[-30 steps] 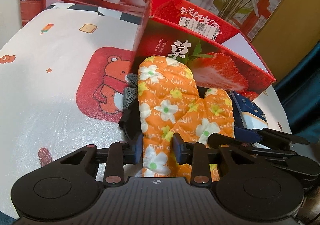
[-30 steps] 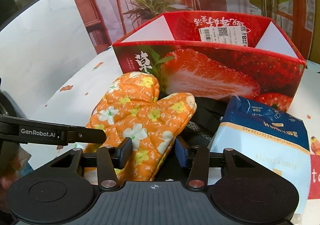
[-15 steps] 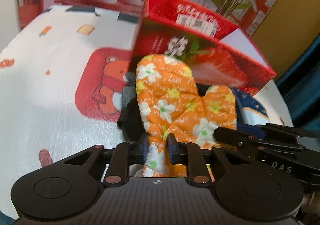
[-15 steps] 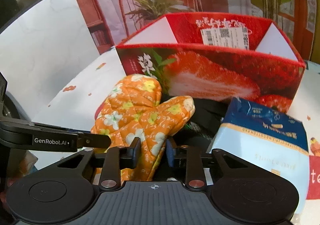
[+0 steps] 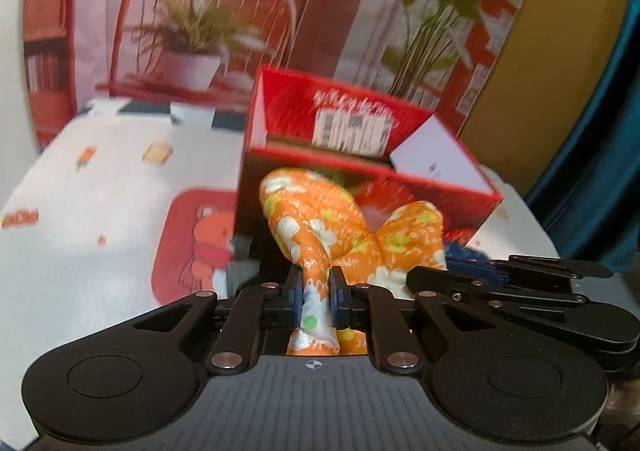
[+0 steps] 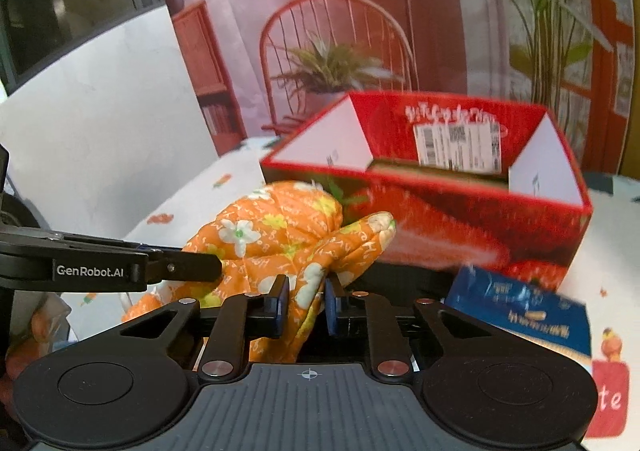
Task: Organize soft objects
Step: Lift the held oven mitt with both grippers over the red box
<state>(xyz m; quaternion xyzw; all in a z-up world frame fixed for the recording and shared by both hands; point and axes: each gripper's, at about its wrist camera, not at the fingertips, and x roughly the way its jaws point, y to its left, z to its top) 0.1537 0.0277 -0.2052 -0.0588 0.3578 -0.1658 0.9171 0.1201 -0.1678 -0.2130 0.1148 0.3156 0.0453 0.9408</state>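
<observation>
One readable label, "GenRobot.AI", marks the left tool (image 6: 182, 269).

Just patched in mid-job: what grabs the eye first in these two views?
The orange floral oven mitt, centre frame, pinched at its cuff end by the left tongs and the right tongs, whose jaws are closing on it. Right behind it stands the open red strawberry box, with a blue packet to the right.
</observation>
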